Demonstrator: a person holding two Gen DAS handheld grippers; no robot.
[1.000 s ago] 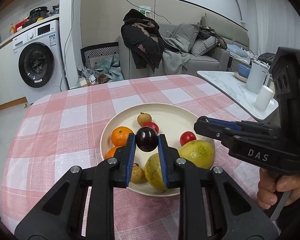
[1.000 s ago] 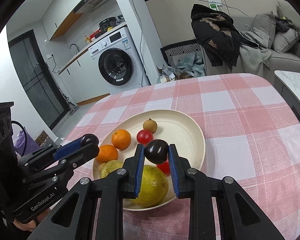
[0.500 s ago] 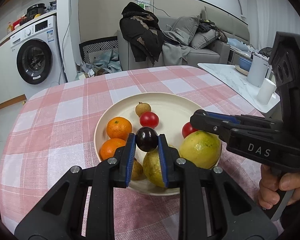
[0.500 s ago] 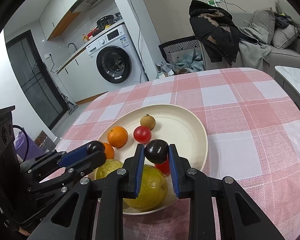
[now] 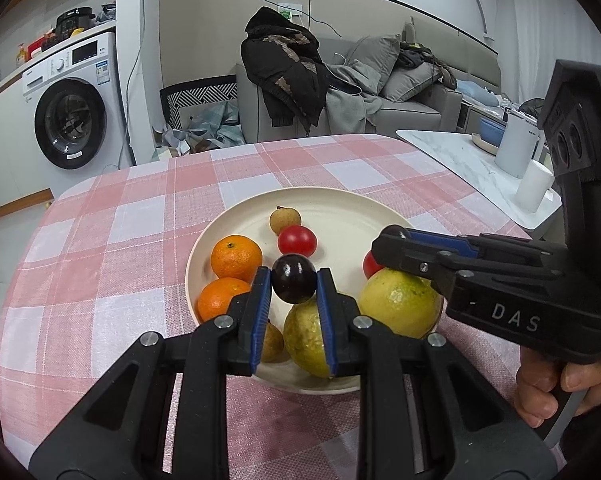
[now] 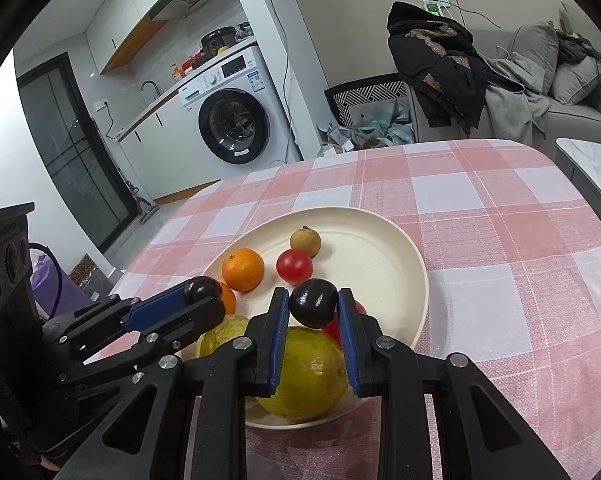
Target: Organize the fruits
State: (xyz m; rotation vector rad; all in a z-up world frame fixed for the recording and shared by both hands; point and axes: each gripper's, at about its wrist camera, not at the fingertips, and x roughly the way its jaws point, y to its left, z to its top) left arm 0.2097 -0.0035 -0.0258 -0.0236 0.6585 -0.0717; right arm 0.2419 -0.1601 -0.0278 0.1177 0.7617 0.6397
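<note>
Over the last second I have brought both tongs nearer the plate [image 5: 236, 220]. Left tongs [image 5: 293, 284] and right tongs [image 6: 313, 309] each stay clamped on a dark plum [image 5: 293, 283] [image 6: 313, 308]. Both plums hang over the fruit, unreleased; placing comes next, I judge.

I see a pink-and-white checked tablecloth [image 5: 140, 216] under a cream plate [image 5: 340, 208]. On it I make out two orange mandarins [image 5: 236, 258], a red tomato [image 5: 297, 240] and yellow-green citrus [image 5: 400, 308]. My black grippers' pads [image 5: 260, 308] are blue, each pair around a dark purple plum [image 5: 293, 284].
</note>
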